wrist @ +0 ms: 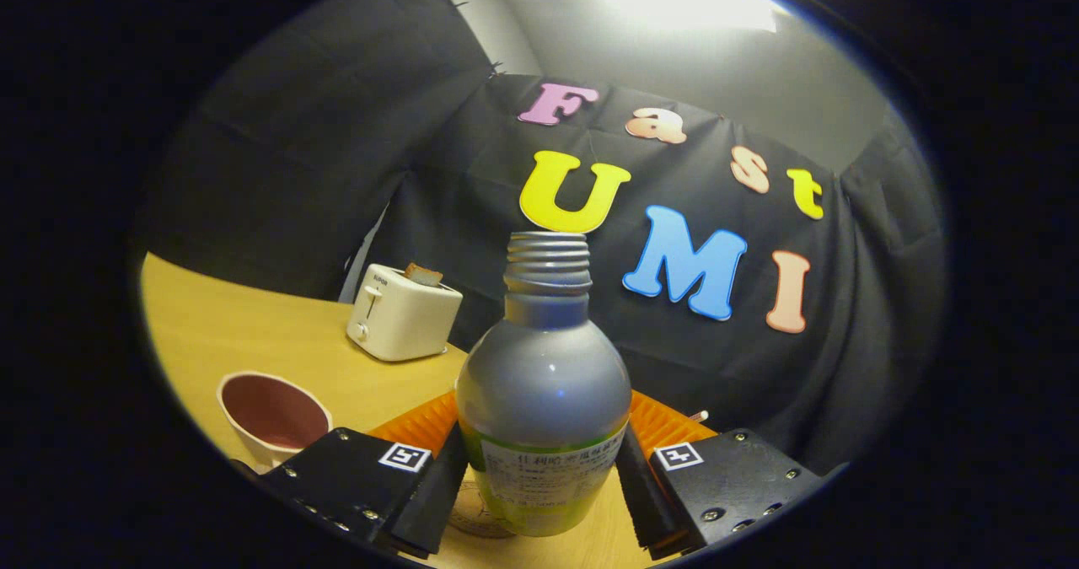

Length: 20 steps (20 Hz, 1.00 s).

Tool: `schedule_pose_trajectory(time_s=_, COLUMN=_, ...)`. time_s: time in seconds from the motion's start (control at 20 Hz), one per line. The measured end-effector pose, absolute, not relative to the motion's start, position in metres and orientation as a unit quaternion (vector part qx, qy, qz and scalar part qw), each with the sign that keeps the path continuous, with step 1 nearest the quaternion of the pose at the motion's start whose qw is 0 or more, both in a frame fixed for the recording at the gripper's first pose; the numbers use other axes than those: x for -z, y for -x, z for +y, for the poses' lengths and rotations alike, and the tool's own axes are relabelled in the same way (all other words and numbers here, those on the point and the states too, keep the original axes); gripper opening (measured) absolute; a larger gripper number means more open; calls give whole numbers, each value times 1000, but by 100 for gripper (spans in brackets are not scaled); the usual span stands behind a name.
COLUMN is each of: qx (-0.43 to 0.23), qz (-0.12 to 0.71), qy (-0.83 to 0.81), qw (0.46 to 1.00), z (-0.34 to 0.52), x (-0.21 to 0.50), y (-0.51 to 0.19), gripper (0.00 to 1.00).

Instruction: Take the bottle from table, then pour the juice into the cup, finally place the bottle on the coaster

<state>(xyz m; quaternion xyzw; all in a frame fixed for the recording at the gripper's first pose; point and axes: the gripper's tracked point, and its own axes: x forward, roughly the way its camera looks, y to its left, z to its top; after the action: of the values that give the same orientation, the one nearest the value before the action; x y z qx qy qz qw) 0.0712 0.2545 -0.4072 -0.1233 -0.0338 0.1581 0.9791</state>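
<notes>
The surface (253,333) carries a toaster (403,314) far left and an orange coaster (421,424) behind the bottle (544,400). The uncapped bottle stands upright between the hand-held gripper (541,489) fingers, which press its sides. The cup (274,417) sits near left. Tilting too early could spill juice short of the cup, and a loose grip could let the bottle slip.

Glossy plastic on the bottle (544,392), smooth and catching a highlight, with a ridged threaded neck and a paper-looking label low on the body. Held between the matt, hard-looking fingers of the gripper (544,489), both pressing on its sides. Smooth wood-look table (253,333), slight sheen. Cup (274,417) smooth, faintly glossy. Ribbed orange coaster (421,426), plastic by the look. Toaster (403,312) in smooth satin plastic.
</notes>
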Motion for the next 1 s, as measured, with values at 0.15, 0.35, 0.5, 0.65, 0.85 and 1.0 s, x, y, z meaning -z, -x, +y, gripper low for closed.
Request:
schedule_pose_trajectory(time_s=0.15, qx=-166, qz=10, qy=40, qw=985, z=247, x=414, y=-82, gripper=82)
schedule_pose_trajectory(time_s=0.35, qx=-167, qz=67, qy=-22, qw=984, z=240, x=433, y=-99, gripper=82)
schedule_pose_trajectory(time_s=0.5, qx=-164, qz=85, qy=-40, qw=982, z=240, x=442, y=-108, gripper=82)
schedule_pose_trajectory(time_s=0.65, qx=-158, qz=92, qy=-43, qw=982, z=241, x=449, y=-118, gripper=81)
schedule_pose_trajectory(time_s=0.85, qx=-156, qz=95, qy=-28, qw=983, z=252, x=460, y=-125, gripper=82)
schedule_pose_trajectory(time_s=1.0, qx=-151, qz=91, qy=-9, qw=984, z=252, x=462, y=-127, gripper=82)
